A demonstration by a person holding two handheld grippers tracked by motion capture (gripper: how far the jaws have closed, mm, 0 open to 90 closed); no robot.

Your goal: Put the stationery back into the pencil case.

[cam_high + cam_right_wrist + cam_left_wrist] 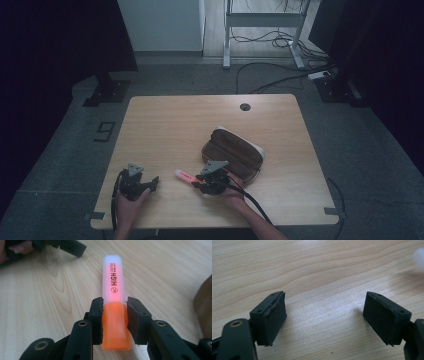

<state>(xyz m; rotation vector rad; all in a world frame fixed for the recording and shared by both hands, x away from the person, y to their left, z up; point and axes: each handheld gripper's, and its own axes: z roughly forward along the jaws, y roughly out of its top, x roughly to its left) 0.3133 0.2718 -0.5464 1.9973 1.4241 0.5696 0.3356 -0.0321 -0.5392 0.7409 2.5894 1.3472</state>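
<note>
The right tool (pixel 115 315) is clamped on an orange highlighter (pixel 113 287); its two black pads press the sides of the pen where the orange cap meets the pale translucent barrel. In the right gripper view the barrel runs straight away from the tool, with the printed word HIGH readable along it, and its far end lies low over the wood. In the high view the right tool (pixel 196 184) sits near the front edge of the surface (pixel 165 120), a little right of the middle, and the highlighter (pixel 185 176) points from it toward the left edge. Just behind this tool, a brown pouch (pixel 232 152) lies on the surface over something white. The left tool (pixel 324 320) stands with its jaws wide apart and nothing between them, only bare wood. In the high view the left tool (pixel 155 182) rests near the front left corner, well apart from the highlighter's tip.
</note>
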